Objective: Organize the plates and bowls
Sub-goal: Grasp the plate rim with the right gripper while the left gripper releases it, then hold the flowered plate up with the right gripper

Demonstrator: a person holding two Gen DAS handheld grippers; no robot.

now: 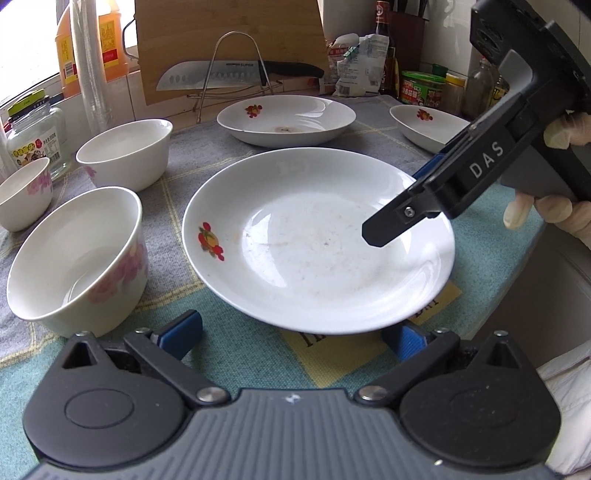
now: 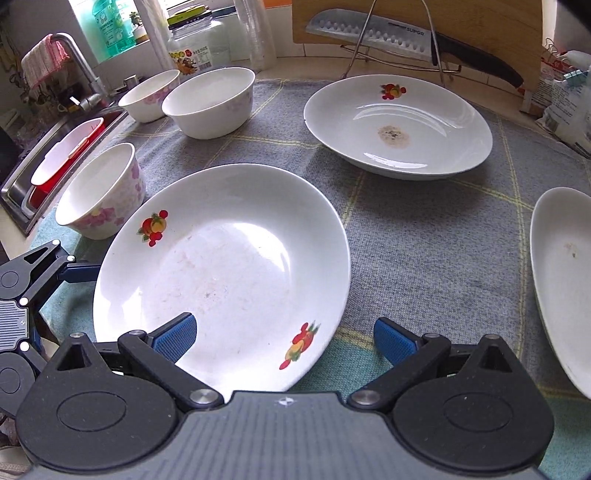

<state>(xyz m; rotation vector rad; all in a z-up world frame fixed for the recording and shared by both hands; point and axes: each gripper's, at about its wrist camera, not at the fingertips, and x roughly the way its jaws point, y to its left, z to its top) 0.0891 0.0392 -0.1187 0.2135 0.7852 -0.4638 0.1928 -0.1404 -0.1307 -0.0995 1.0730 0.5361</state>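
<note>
A white plate (image 1: 317, 240) with red fruit prints lies on the grey cloth (image 1: 184, 177), smeared inside. My left gripper (image 1: 293, 336) is open at its near rim, and the right pad sits just under that rim. My right gripper (image 1: 399, 203) comes in from the right, open, with one finger over the plate's right side. In the right wrist view the same plate (image 2: 221, 266) runs under my right gripper (image 2: 286, 341): one pad is over the plate, the other off it. Two more plates (image 2: 399, 125) (image 2: 561, 280) lie beyond. Three floral bowls (image 1: 77, 254) (image 1: 125, 151) (image 1: 24, 192) stand at the left.
A knife (image 1: 221, 75) rests on a wire rack in front of a wooden cutting board (image 1: 229, 33). Jars, sauce bottles and bags (image 1: 421, 88) line the back wall. A glass jar (image 1: 37, 133) stands at the far left. A sink (image 2: 55, 158) with a red-and-white dish lies past the cloth's left edge.
</note>
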